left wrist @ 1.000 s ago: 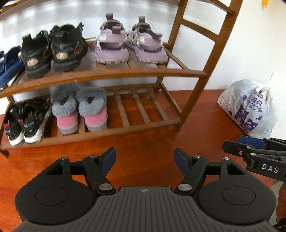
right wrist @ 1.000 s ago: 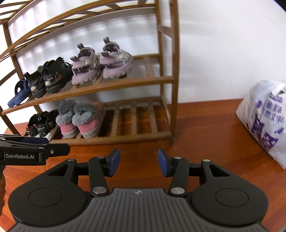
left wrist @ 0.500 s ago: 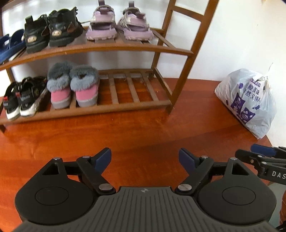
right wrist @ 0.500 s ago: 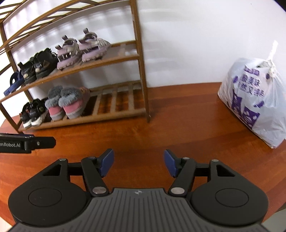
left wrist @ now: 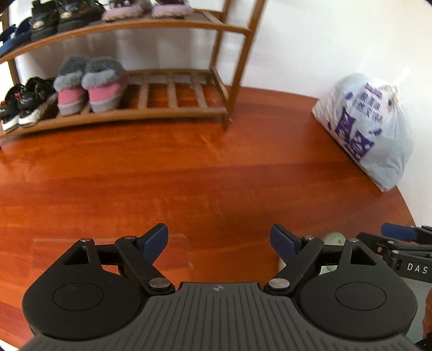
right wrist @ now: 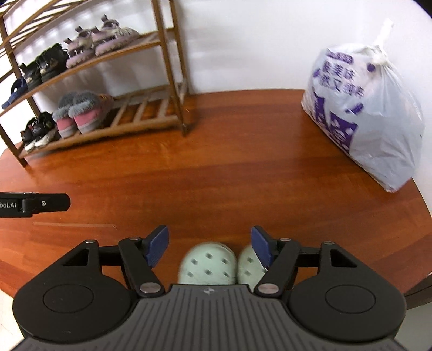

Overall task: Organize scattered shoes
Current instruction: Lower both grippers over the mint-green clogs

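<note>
A pair of mint-green clogs point(right wrist: 208, 266) sits on the wooden floor right under my right gripper point(right wrist: 209, 245), which is open and empty above their toes. A bit of a clog shows in the left wrist view point(left wrist: 334, 239) behind my right finger. My left gripper point(left wrist: 219, 240) is open and empty over bare floor. The wooden shoe rack point(left wrist: 162, 25) point(right wrist: 113, 51) stands at the back left, with pink fur-trimmed slippers point(left wrist: 90, 83), black-and-white sandals point(left wrist: 23, 105), black shoes point(right wrist: 43, 67) and lilac sneakers point(right wrist: 100, 40) on it.
A tied white plastic bag with purple print point(right wrist: 361, 108) point(left wrist: 367, 127) leans on the wall at the right. The right half of the rack's bottom shelf point(left wrist: 172, 94) is bare slats. Red-brown floor lies between the rack and me.
Both grippers have pulled back and tilted down away from the rack. The rack has shrunk toward the upper left, and the mint-green clogs have come into view under the right gripper.
</note>
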